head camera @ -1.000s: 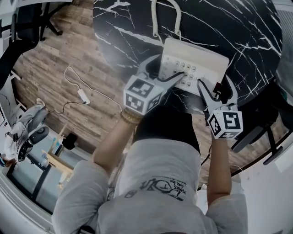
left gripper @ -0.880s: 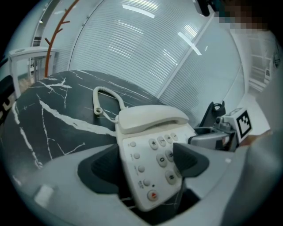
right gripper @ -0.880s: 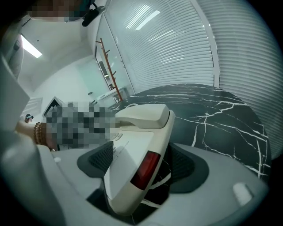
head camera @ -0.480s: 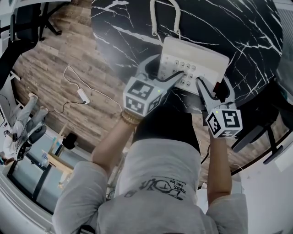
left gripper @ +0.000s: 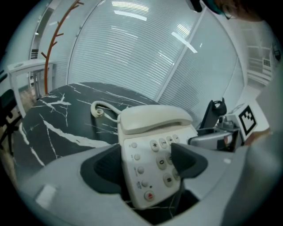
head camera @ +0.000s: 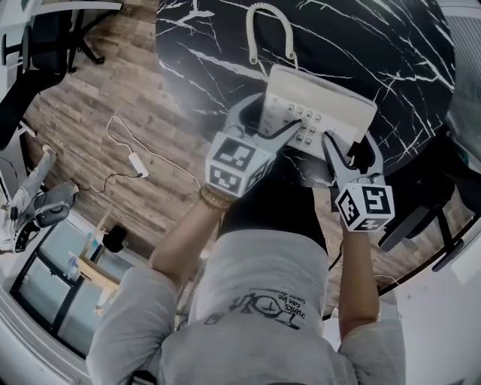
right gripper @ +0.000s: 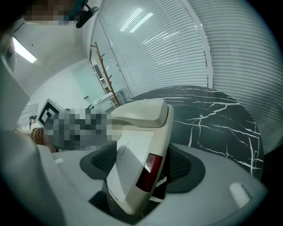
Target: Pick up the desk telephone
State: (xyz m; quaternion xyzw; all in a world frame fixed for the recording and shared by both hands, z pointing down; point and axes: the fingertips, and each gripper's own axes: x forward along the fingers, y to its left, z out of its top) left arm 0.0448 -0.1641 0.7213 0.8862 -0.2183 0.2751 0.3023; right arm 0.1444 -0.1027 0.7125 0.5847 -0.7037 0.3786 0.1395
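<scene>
Black marble-look table (head camera: 391, 45), white veins. The cream desk telephone (head camera: 331, 94) sits at its near edge. Its long axis runs left to right and slightly skewed, with the handset along the far side and the keypad facing up toward the person. The left gripper (head camera: 279, 113) has just been closing its jaws, and its pads are against the phone's near-left corner, one pad over the keys. The right gripper (head camera: 349, 147) has also just been closing, with its pads on the phone's near-right end. The coiled cord (head camera: 269, 15) loops away on the far side.
</scene>
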